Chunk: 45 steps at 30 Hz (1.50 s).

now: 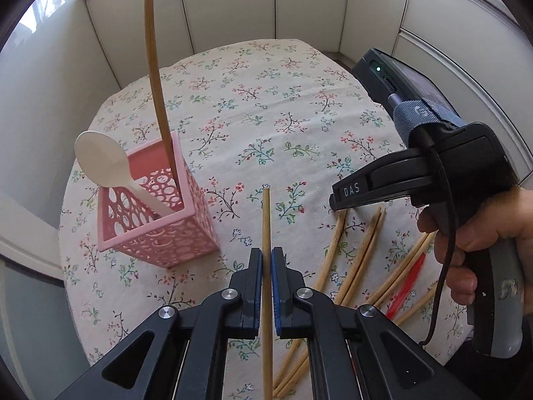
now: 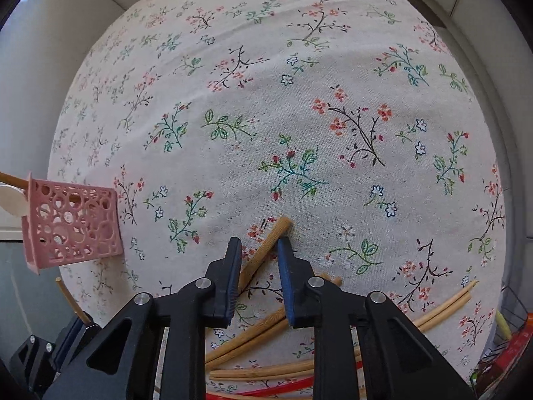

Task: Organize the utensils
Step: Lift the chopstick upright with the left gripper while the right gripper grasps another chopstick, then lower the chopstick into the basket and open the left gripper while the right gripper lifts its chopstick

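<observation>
My left gripper (image 1: 266,260) is shut on a wooden chopstick (image 1: 266,220) and holds it above the table, to the right of the pink perforated basket (image 1: 166,233). The basket holds a white spoon (image 1: 103,163) and one chopstick (image 1: 156,83) standing upright. My right gripper (image 2: 258,245) is open, low over the table, with its jaws on either side of the end of a chopstick (image 2: 269,243) that lies on the cloth. It also shows in the left wrist view (image 1: 336,203). Several more chopsticks (image 1: 363,253) lie on the cloth.
A round table has a floral cloth (image 2: 266,100). A red utensil (image 1: 408,283) lies among the chopsticks. White cabinets (image 1: 233,3) stand behind the table. The basket also shows at the left in the right wrist view (image 2: 70,223).
</observation>
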Tool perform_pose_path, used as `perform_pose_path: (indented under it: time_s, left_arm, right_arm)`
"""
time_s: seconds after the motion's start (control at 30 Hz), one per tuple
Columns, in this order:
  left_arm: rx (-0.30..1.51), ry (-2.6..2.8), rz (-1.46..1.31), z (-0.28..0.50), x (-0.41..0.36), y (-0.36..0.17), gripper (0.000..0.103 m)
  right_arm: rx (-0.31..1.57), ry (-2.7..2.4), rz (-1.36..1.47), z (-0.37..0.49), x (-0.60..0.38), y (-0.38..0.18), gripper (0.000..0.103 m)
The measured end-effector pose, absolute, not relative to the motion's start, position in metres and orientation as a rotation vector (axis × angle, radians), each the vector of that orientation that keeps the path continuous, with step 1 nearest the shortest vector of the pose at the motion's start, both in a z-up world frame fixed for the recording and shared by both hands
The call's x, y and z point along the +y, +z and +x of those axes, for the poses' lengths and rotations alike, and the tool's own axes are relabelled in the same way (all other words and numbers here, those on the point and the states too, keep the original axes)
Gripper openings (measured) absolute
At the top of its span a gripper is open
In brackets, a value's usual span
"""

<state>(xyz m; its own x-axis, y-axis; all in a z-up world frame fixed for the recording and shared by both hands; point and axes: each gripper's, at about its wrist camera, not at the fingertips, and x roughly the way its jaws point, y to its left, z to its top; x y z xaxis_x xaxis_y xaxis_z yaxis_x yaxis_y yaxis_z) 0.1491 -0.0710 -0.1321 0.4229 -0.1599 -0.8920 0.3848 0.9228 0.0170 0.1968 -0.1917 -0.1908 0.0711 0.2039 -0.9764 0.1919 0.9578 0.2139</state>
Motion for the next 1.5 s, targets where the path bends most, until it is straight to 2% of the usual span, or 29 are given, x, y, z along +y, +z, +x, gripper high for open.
perform_pose_path:
  time_s: [0.17,0.47,0.63,1.0,1.23,1.5]
  left_arm:
    - [1.098,-0.328,0.231,0.144,-0.063,-0.134,0.005]
    - [1.075,-0.329,0.198,0.139,-0.052,-0.125,0.005]
    - [1.026,-0.337,0.155,0.134,-0.041,-0.107,0.005]
    - [0.81,-0.328,0.054,0.111,-0.01,-0.037,0.005]
    - [0.574,-0.255,-0.022,0.092,0.019,0.016,0.005]
    - [0.322,-0.133,-0.121,0.087,0.048,0.039,0.005]
  right_arm:
    - [1.486,-0.09,0.319,0.198,-0.189,-0.19,0.016]
    - [1.427,-0.058,0.747,0.191,-0.238,-0.202,0.008]
    - [1.419,0.009,0.813,0.184,-0.249,-0.195,0.008]
    - [1.162,0.167,0.68,0.147,-0.228,-0.088,0.007]
    - [0.944,0.232,0.511,0.118,-0.216,-0.012,0.007]
    - [0.836,0.271,0.469,0.109,-0.205,0.02,0.007]
